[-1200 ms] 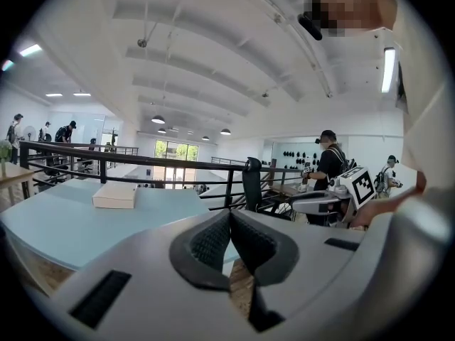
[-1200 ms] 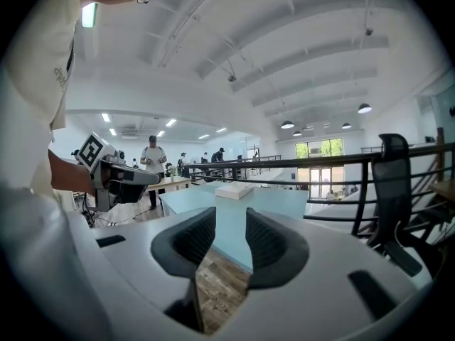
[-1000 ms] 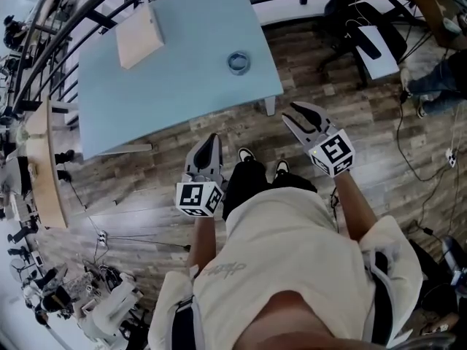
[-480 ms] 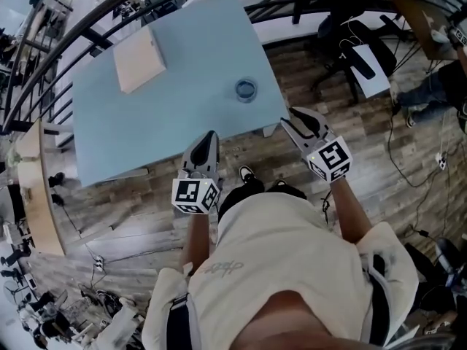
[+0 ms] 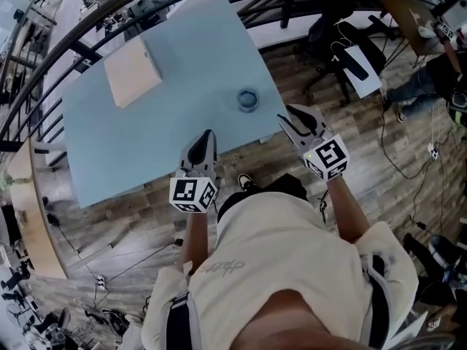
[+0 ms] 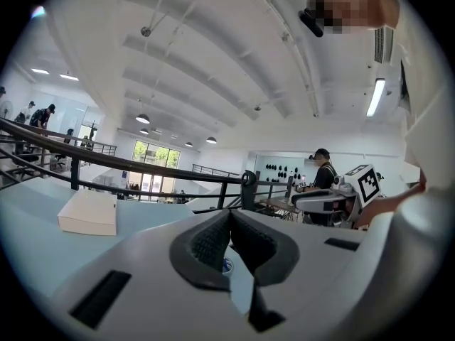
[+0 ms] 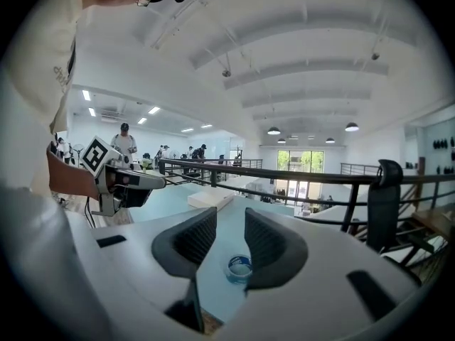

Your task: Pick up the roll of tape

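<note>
The roll of tape is a small blue-grey ring lying flat near the right front corner of the pale blue table. My left gripper is shut with nothing in it, and its tip hangs over the table's front edge, left of the tape. My right gripper is off the table's right corner; its jaws are apart, closing a little, with nothing between them. In the right gripper view the tape shows through the gap of that gripper, still some way ahead. In the left gripper view a sliver of the tape shows below the closed left gripper.
A flat tan box lies at the table's far left. A dark railing curves behind the table. An office chair and a seated person are to the right, and cables lie on the wooden floor.
Both grippers have moved forward to the table. The left tip now reaches over the front edge, and the right one has come up to the corner nearer the tape.
</note>
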